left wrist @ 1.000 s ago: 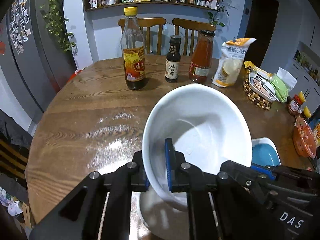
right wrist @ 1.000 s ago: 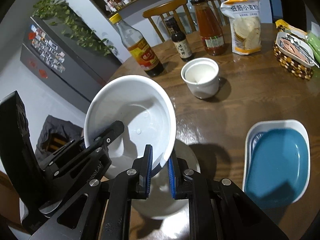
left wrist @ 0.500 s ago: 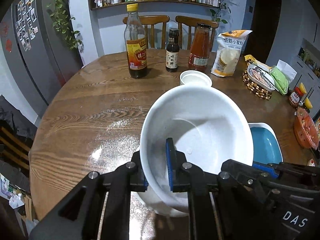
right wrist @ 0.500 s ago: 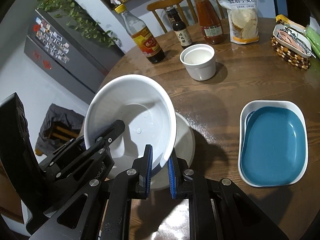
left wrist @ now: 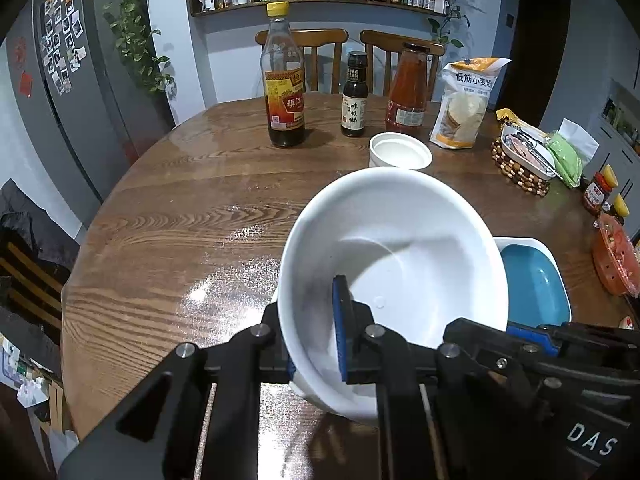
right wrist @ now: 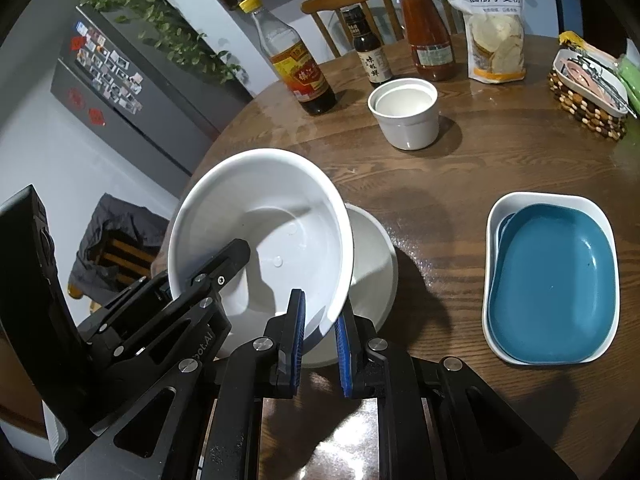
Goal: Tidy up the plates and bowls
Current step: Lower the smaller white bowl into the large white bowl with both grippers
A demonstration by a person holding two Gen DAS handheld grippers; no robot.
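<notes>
**White bowl gripped by both tools above second bowl**

Large white bowl (right wrist: 260,232) tilted, rim pinched on two sides: left gripper (left wrist: 316,336) clamped narrow on near-left rim, right gripper (right wrist: 320,336) clamped narrow on near-right rim. Directly below, partly hidden, second white bowl (right wrist: 372,256) on wooden table (left wrist: 168,232); contact betw. the two unclear. To right, blue dish nested in white dish (right wrist: 552,280). Farther back, small white cup (right wrist: 404,112), then 3 bottles & flour bag along far edge.

Tilted white bowl (right wrist: 264,236) above a second white bowl (right wrist: 374,264); blue plates (right wrist: 554,284) stacked nearby.
</notes>
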